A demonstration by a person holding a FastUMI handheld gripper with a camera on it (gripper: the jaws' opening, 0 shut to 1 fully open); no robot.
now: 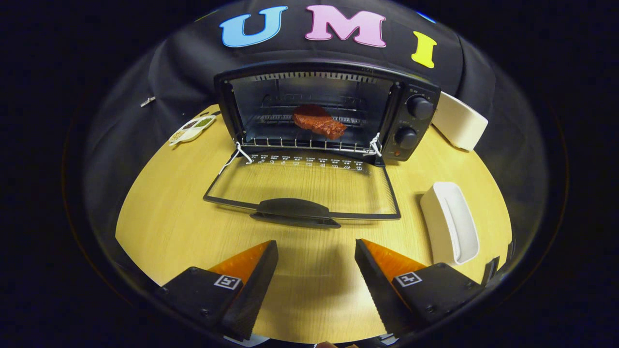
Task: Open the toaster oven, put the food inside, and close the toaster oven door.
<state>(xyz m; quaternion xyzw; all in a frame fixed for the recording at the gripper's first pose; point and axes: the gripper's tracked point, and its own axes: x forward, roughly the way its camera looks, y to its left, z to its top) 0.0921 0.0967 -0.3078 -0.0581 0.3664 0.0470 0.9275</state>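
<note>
food [319,121] on the rack inside the toaster oven [329,108], well beyond my fingers | door [302,186] folded flat onto the table [169,222], handle just ahead of my gripper [316,270] | my fingers spread, holding nothing | white dish [449,222] right of door

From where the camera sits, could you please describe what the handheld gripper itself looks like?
The gripper has two wedge-shaped fingers that taper toward their tips, with ridged inner faces. Each sits on a dark block fastened with small screws, and each block carries a small square black-and-white marker. The fingers stand apart with bare wooden table between them, touching nothing. No cables or sleeve are visible.
</note>
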